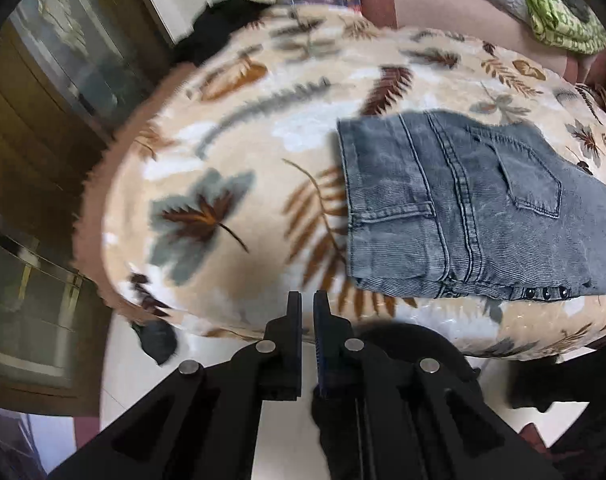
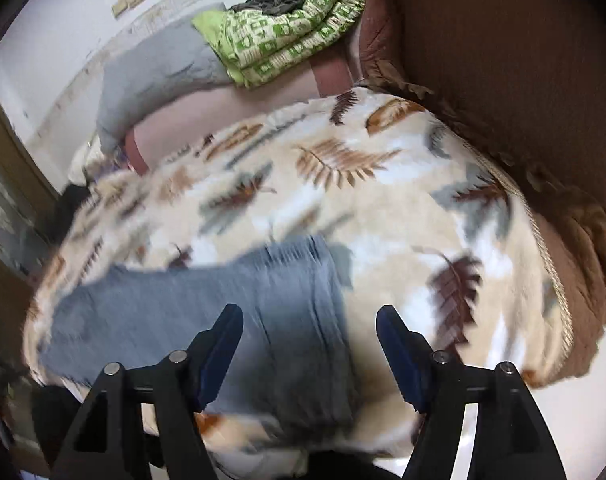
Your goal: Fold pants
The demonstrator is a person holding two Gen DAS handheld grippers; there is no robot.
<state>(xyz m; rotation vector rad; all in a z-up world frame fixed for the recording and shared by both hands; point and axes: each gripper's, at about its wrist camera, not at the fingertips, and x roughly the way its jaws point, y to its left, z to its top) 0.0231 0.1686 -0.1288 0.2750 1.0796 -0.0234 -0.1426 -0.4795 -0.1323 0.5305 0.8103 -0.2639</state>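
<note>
The jeans (image 1: 463,208) are lying folded on the leaf-print fleece blanket (image 1: 231,152), grey-blue denim with the back pocket and seams facing up and a row of dark studs along the near edge. From my left wrist cam they sit off to the right of the gripper, well clear of it. In the right wrist cam the same jeans (image 2: 223,320) run across the lower middle of the view, pretty blurry, so I can't make out the fold edges there.

My left gripper (image 1: 307,304) is pinched nearly closed with nothing between the fingers, just a thin gap. It hangs over the near edge of the blanket, not touching the denim. My right gripper (image 2: 309,320) is spread wide, blue pads showing, and hovers above the jeans; I can't tell if it touches the cloth.

Further out: a green patterned quilt (image 2: 295,28) is bundled up at the far side of the bed with something dark on top, next to a grey pillow (image 2: 151,76). A brown cover (image 2: 523,100) fills the right side. On the left cam there's a wooden cabinet (image 1: 35,128) beside the bed.
</note>
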